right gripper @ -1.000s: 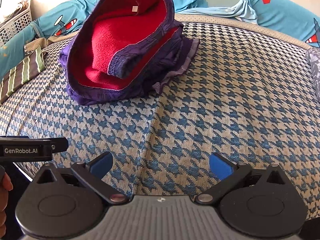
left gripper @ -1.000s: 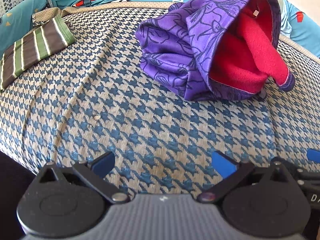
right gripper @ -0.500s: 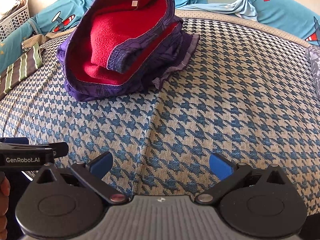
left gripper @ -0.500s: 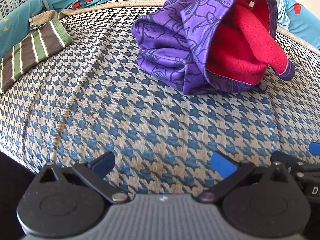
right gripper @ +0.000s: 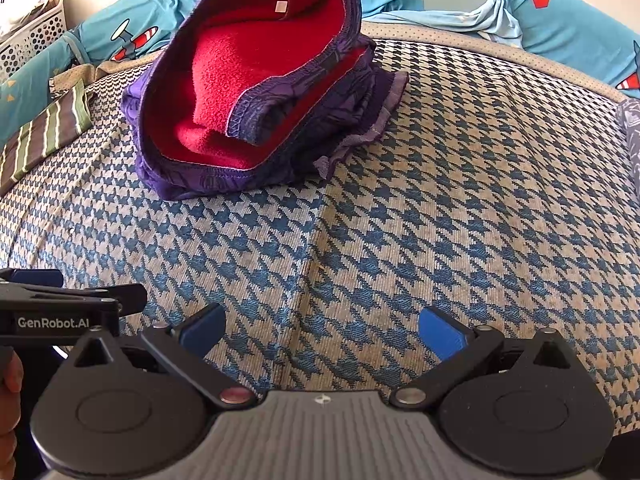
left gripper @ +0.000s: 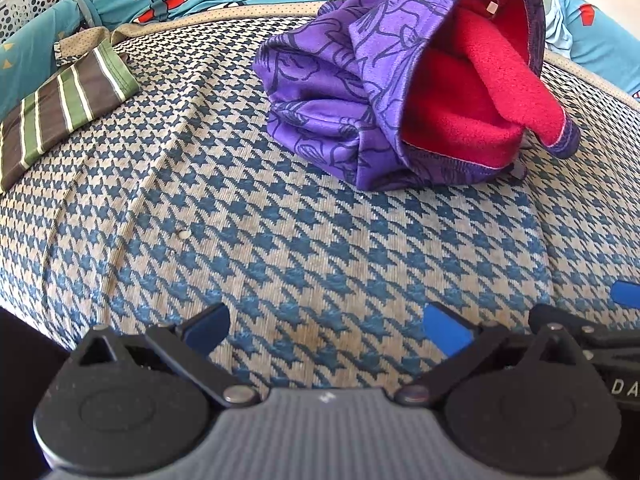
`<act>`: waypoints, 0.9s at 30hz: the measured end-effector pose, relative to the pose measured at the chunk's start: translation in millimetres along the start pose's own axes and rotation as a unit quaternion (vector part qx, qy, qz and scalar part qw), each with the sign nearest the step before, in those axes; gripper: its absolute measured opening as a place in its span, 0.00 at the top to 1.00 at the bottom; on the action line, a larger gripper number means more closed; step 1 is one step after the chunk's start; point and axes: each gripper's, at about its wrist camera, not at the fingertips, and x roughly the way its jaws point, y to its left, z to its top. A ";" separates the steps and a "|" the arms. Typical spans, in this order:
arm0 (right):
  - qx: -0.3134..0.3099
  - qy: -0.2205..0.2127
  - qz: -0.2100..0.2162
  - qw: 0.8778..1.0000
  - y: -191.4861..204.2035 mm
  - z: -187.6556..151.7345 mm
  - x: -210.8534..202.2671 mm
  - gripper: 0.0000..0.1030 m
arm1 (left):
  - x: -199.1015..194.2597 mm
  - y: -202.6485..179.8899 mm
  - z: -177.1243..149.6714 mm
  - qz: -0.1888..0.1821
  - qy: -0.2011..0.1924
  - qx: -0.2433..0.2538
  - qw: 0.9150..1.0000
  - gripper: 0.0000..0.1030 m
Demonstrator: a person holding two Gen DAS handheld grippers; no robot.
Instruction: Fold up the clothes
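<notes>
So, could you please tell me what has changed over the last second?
Both open claws, left and right, have crept slightly closer to the purple garment, which looms a little larger in both views. Nothing was grasped or released. The garment, striped cloth and houndstooth cover lie as before.

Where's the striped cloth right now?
The striped cloth lies at the far left edge of the houndstooth cover, left of the purple garment in both views.

Left of the purple garment (right gripper: 256,92), the striped cloth (right gripper: 40,140) is cut by the edge; the grey fabric (right gripper: 630,136), opposite, likewise.
</notes>
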 end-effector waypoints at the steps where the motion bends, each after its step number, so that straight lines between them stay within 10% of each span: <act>1: 0.000 0.000 0.000 1.000 0.2 0.1 0.2 0.00 | -0.1 0.0 0.2 0.000 0.000 0.001 1.000 0.00; 27: -0.002 0.001 -0.002 1.000 1.8 1.1 0.4 0.00 | -11.5 -10.9 -7.4 0.006 0.002 0.002 1.000 0.00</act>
